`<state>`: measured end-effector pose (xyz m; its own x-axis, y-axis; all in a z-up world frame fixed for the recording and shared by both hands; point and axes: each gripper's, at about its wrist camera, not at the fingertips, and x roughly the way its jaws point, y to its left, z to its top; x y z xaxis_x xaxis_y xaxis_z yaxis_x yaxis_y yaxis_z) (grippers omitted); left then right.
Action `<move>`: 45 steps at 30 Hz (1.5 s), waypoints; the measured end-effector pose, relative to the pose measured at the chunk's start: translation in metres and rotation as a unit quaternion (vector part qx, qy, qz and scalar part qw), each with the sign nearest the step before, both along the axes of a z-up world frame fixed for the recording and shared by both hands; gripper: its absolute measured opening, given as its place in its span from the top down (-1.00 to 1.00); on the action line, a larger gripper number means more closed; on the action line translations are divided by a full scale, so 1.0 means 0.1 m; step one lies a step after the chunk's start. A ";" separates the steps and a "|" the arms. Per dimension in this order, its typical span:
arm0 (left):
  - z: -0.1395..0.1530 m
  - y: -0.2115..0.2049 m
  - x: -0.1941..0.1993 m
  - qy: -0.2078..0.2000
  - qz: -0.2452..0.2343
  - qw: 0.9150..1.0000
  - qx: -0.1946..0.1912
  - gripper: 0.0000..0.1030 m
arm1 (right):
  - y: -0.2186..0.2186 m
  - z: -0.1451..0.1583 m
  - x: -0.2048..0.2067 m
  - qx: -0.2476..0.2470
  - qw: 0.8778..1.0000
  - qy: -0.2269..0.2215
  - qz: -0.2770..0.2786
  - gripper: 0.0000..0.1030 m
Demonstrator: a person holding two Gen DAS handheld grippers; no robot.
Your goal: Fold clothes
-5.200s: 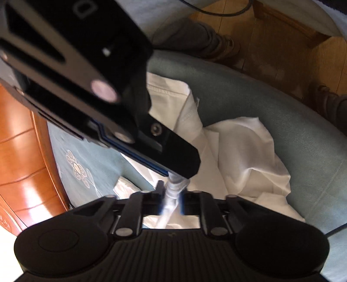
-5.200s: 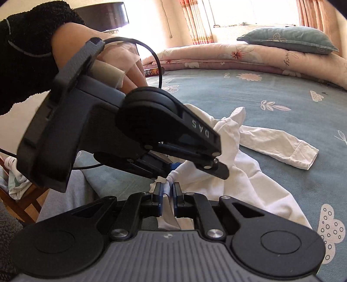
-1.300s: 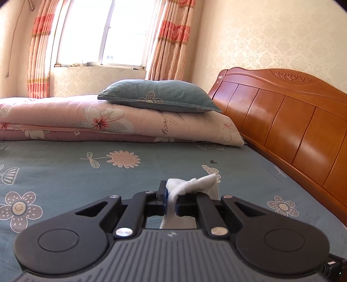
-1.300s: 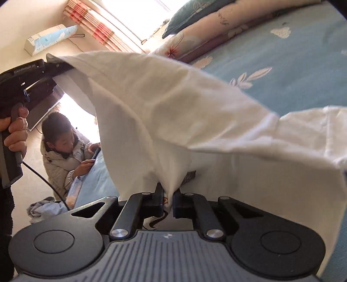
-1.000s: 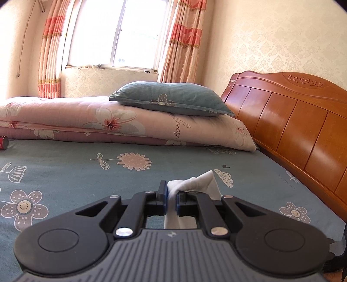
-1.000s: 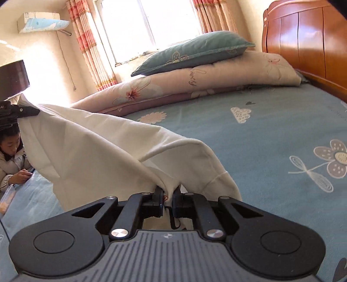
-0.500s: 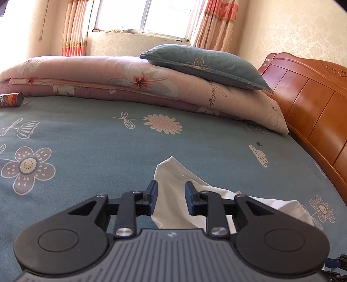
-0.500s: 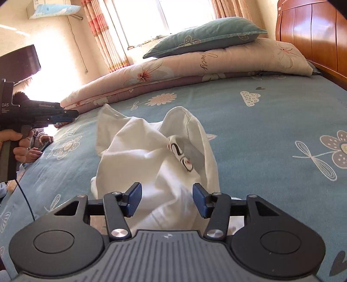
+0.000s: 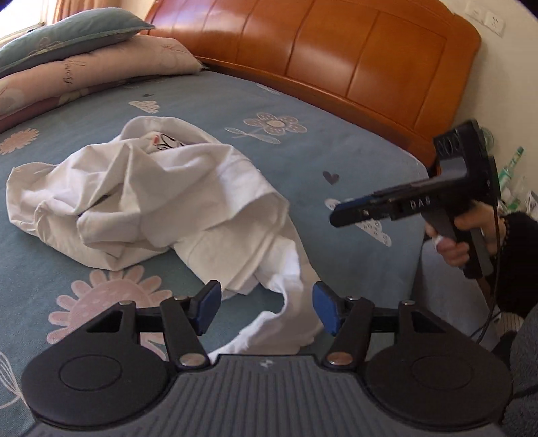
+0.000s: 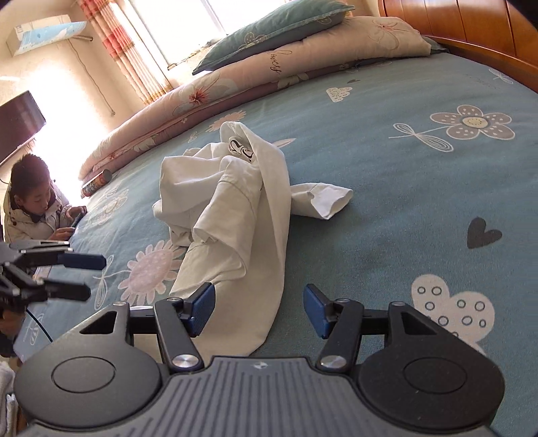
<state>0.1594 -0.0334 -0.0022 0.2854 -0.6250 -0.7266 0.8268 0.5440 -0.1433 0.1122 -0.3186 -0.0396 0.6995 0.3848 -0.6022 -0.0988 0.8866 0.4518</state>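
Note:
A white shirt (image 9: 168,195) lies crumpled in a heap on the blue flowered bed sheet (image 9: 336,161), a black print showing at its collar. In the left wrist view my left gripper (image 9: 267,306) hovers over the shirt's near end. Its jaws are opening; a white fold lies below and between them, untouched by the pads. In the right wrist view the shirt (image 10: 242,201) trails toward my right gripper (image 10: 259,311). Those jaws are opening too, with the hem between them and not pinched. Each gripper shows in the other's view: the right gripper (image 9: 339,215) and the left gripper (image 10: 90,275).
An orange wooden headboard (image 9: 353,57) runs along the bed's far side. A folded pink quilt (image 10: 269,67) with a green pillow (image 10: 269,23) lies at the back. A can (image 10: 95,183) lies near the quilt. A person (image 10: 37,215) sits by the bed's left edge.
Both grippers held the shirt up pinched shut; they have let it go and it has dropped into a heap. The jaws have spread, and the left view has swung down toward the headboard.

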 end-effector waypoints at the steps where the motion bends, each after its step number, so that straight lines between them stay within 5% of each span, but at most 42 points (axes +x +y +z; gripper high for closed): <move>1: -0.05 -0.08 -0.09 -0.012 -0.016 1.000 0.021 -0.20 | -0.01 0.01 -0.05 0.005 1.000 -0.001 -0.002 -0.23; 6: -0.26 -0.33 -0.25 -0.042 -0.044 0.995 0.078 -0.14 | -0.02 0.05 -0.28 0.028 1.000 -0.004 -0.014 -0.27; 8: -0.31 -0.40 -0.22 -0.024 -0.038 0.995 0.087 -0.08 | -0.02 0.05 -0.35 0.033 0.999 -0.004 -0.017 -0.27; 10: -0.35 -0.44 -0.18 -0.005 -0.031 0.995 0.091 0.67 | -0.04 0.04 -0.41 0.039 0.999 -0.001 -0.019 -0.28; 12: -0.36 -0.46 -0.18 0.003 -0.024 0.996 0.091 0.74 | -0.07 0.01 -0.43 0.046 0.999 0.002 -0.021 -0.29; 16: -0.31 -0.35 -0.17 0.036 -0.001 0.999 0.039 0.77 | -0.17 -0.11 -0.38 0.079 0.996 0.019 -0.034 -0.31; 19: -0.22 -0.20 -0.09 0.094 0.038 0.993 -0.056 0.77 | -0.25 -0.25 -0.30 0.121 0.991 0.039 -0.048 -0.31; 23: -0.08 -0.02 -0.07 0.140 0.067 0.974 -0.162 0.77 | -0.32 -0.51 -0.28 0.236 0.968 0.066 -0.051 -0.36; 29: -0.06 -0.08 -0.05 0.154 0.078 0.965 -0.197 0.77 | -0.35 -0.91 -0.24 0.411 0.905 0.104 -0.047 -0.40; 34: -0.12 -0.07 -0.05 0.124 0.094 0.976 -0.151 0.77 | -0.33 -0.82 -0.28 0.323 0.938 0.096 -0.075 -0.40; 36: -0.16 -0.04 -0.08 0.103 0.098 0.982 -0.126 0.70 | -0.38 -0.80 -0.29 0.319 0.940 0.095 -0.078 -0.40; 39: -0.30 0.02 -0.05 0.137 0.100 0.978 -0.117 0.06 | -0.43 -0.81 -0.31 0.318 0.940 0.094 -0.086 -0.40; 45: -0.57 0.00 -0.05 0.156 0.107 0.978 -0.087 0.02 | -0.35 -0.84 -0.30 0.299 0.946 0.102 -0.074 -0.40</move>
